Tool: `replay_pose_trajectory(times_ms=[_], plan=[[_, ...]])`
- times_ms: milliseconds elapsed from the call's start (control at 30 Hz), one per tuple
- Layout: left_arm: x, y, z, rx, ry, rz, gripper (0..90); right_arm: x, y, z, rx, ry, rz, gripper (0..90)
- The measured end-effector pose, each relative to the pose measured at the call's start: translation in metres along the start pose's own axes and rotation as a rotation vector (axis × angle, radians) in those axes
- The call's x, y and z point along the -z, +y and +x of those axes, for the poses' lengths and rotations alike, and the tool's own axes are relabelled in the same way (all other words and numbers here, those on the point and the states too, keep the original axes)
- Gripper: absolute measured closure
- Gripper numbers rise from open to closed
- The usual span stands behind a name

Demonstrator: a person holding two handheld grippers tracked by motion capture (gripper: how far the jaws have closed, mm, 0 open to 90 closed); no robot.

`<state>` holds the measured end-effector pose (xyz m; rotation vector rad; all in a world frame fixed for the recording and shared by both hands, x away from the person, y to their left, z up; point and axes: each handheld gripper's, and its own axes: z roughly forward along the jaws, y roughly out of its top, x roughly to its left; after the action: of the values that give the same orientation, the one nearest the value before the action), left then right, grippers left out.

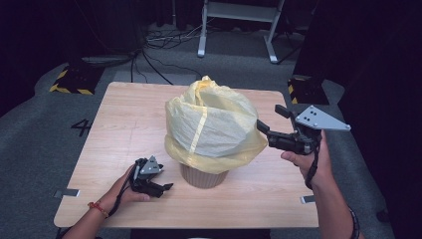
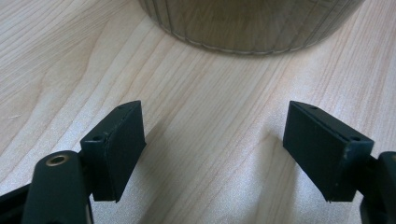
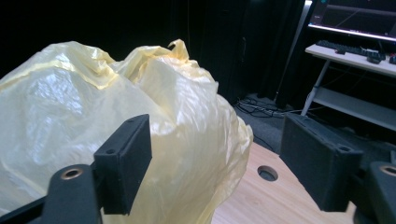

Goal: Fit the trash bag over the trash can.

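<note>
Currently the right gripper (image 1: 272,120) has its 2 jaws spread, nothing between them, just beside the crinkled yellow plastic bag (image 1: 211,124). Left gripper (image 1: 166,187), jaws released and empty, rests on the pale wooden table (image 1: 124,124) near the ribbed beige bin (image 1: 203,177) that the bag drapes over.

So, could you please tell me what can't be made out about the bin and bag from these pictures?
- Bin rim and upper wall: high view, draped by the yellow bag.
- Bag contents: high view and right gripper view, the film is not clear enough.
- Bin top: left gripper view, cut off by the upper edge.
- Whether the right tongs touch the bag: cannot tell.
</note>
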<state>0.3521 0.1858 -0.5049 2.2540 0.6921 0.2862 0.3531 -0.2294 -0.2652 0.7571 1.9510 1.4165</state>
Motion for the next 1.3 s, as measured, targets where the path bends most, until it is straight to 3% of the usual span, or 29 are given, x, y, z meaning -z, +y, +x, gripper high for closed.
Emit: replay_pose_trajectory(times_ms=[133, 367, 700, 900, 1033, 1300], plan=[[0.000, 0.000, 0.000, -0.004, -0.002, -0.001, 20.8, -0.002, 0.013, 0.001, 0.030, 0.033, 0.008, 29.0], [-0.001, 0.001, 0.000, -0.005, -0.004, -0.001, 20.9, -0.030, 0.040, 0.013, 0.106, 0.153, 0.083, 31.1], [-0.001, 0.001, 0.000, -0.004, -0.004, -0.001, 20.9, -0.078, 0.043, 0.026, 0.142, 0.241, 0.240, 33.5], [-0.001, 0.001, 0.000, -0.005, -0.004, -0.001, 20.9, -0.101, 0.042, 0.032, 0.167, 0.309, 0.396, 37.8], [-0.001, 0.001, 0.000, -0.006, -0.004, 0.000, 20.9, -0.113, 0.040, 0.035, 0.202, 0.326, 0.507, 41.1], [-0.001, 0.001, 0.000, -0.007, -0.002, -0.002, 20.9, -0.134, 0.036, 0.047, 0.250, 0.326, 0.656, 41.2]])
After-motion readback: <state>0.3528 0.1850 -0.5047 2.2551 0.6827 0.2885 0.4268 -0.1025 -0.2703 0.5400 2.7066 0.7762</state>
